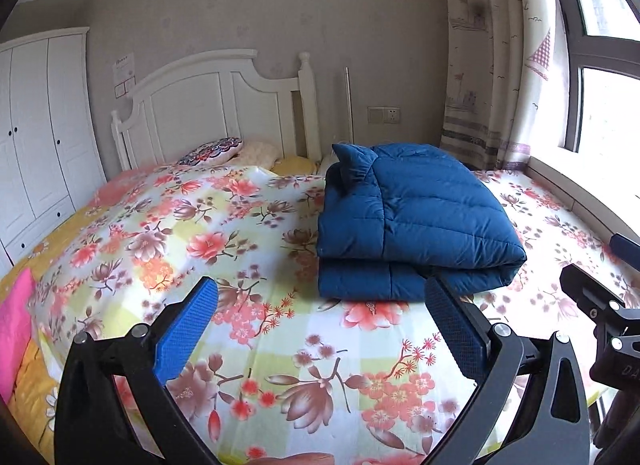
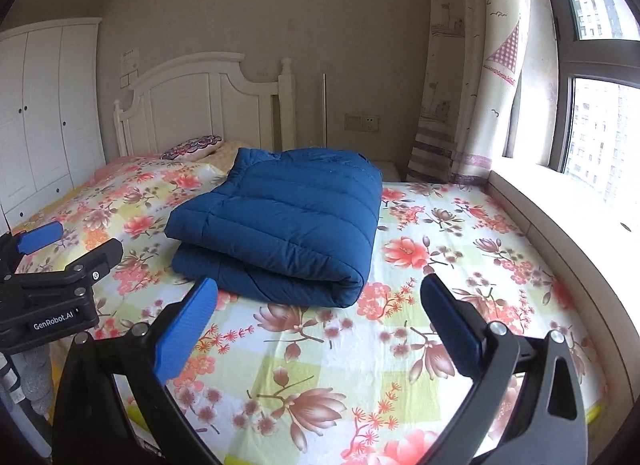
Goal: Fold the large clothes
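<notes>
Blue fingers of the left tool [image 1: 320, 305] stand wide apart and hold nothing. Just past them, a bit to the right, the big blue coat [image 1: 412, 221] lies folded in a thick pile on the flowery bed [image 1: 240, 345]. Its long side runs away toward the headboard [image 1: 208, 105].

From the right wrist, the right tool [image 2: 320, 305] gapes too, with nothing in it. The coat [image 2: 280, 221] sits ahead and a bit left. Both tools look about as near, so the folding seems done.
</notes>
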### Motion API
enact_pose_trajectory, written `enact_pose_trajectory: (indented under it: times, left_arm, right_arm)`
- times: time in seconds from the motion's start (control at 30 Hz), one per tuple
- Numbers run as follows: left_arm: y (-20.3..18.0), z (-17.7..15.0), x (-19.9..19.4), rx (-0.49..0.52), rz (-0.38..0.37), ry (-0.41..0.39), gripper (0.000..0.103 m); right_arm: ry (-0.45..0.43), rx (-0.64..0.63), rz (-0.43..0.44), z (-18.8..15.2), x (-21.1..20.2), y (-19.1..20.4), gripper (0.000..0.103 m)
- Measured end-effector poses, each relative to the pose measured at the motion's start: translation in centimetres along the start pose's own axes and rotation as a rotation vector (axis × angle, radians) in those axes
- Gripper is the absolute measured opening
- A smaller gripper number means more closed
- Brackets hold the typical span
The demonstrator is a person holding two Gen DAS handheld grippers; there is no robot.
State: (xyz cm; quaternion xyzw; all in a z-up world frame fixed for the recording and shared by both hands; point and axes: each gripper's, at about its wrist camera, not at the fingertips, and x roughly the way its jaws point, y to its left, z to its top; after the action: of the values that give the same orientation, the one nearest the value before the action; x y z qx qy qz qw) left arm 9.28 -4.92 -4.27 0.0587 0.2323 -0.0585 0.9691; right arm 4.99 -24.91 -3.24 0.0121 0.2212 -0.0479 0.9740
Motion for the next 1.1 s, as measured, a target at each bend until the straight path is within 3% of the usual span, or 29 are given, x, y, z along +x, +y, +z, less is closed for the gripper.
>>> enact_pose_trajectory:
  times: [1.1]
  left_arm:
    - [0.0, -0.19, -0.3, 0.001, 0.01, -0.006, 0.099]
  right_arm:
    - [-0.031, 0.004, -0.005, 0.47, -1.0, -0.12, 0.101]
